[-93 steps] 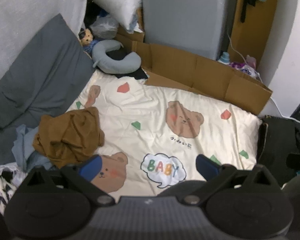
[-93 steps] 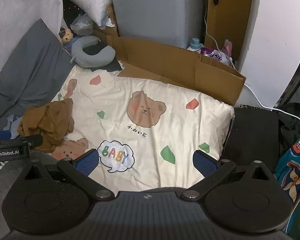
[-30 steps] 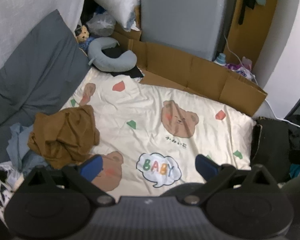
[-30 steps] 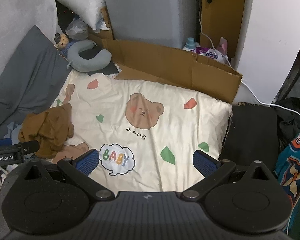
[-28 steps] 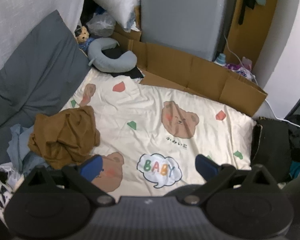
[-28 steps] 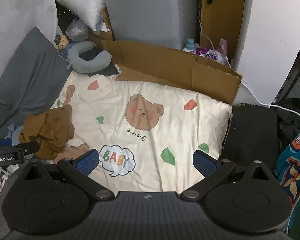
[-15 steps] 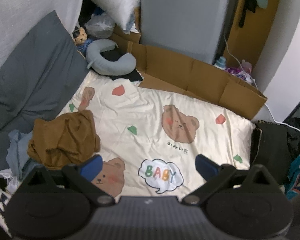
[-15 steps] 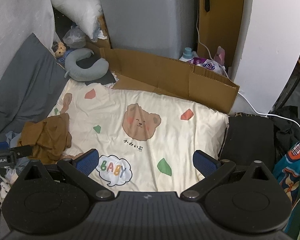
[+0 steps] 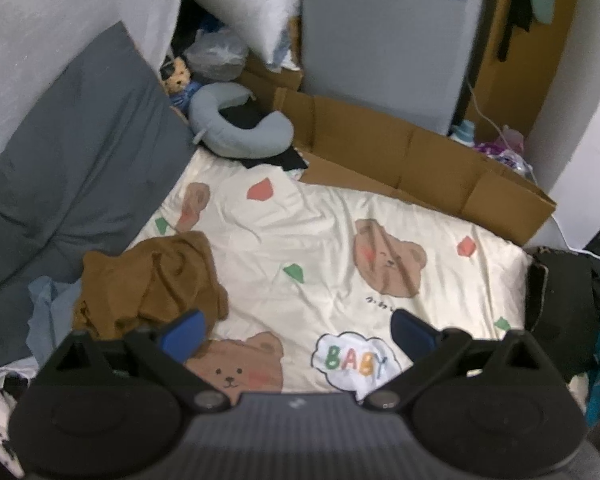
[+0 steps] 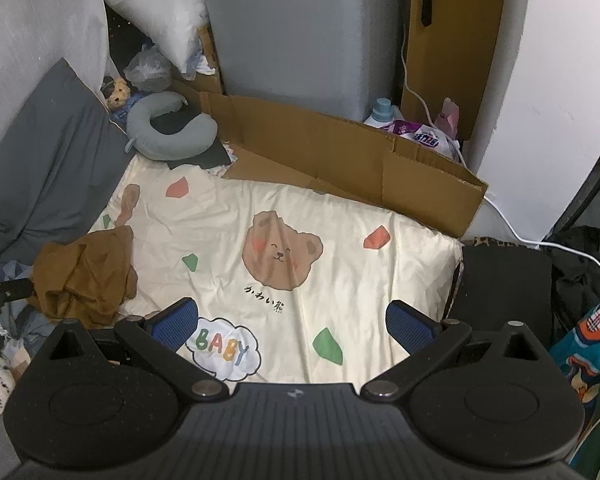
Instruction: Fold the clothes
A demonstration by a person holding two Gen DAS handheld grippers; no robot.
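From the left wrist view, the left gripper (image 9: 298,330) hangs above the near edge of a cream bedspread (image 9: 320,248) printed with bear faces, coloured shapes and a "BABY" speech bubble; its two blue-padded fingers (image 9: 182,332) are spread wide apart with nothing between them. A crumpled brown garment (image 9: 152,284) lies in a heap on the left side of the bedspread, just ahead of the left finger, partly overlapping some pale blue cloth (image 9: 46,312) at the bed's edge. A grey pillow (image 9: 76,160) leans against the wall on the left, a grey neck pillow (image 9: 240,130) sits at the far corner, and a flattened cardboard box (image 9: 416,168) stands along the far side of the bed. This view is somewhat blurred. From the right wrist view, the right gripper (image 10: 292,326) is likewise held over the near edge of the bedspread (image 10: 228,232), its blue-padded fingers (image 10: 410,326) wide apart and empty. The brown garment (image 10: 86,276) shows at the left, still unfolded, well to the left of this gripper. A black cloth (image 10: 504,284) lies off the right edge of the bedspread, and the cardboard box (image 10: 340,152) stands beyond.
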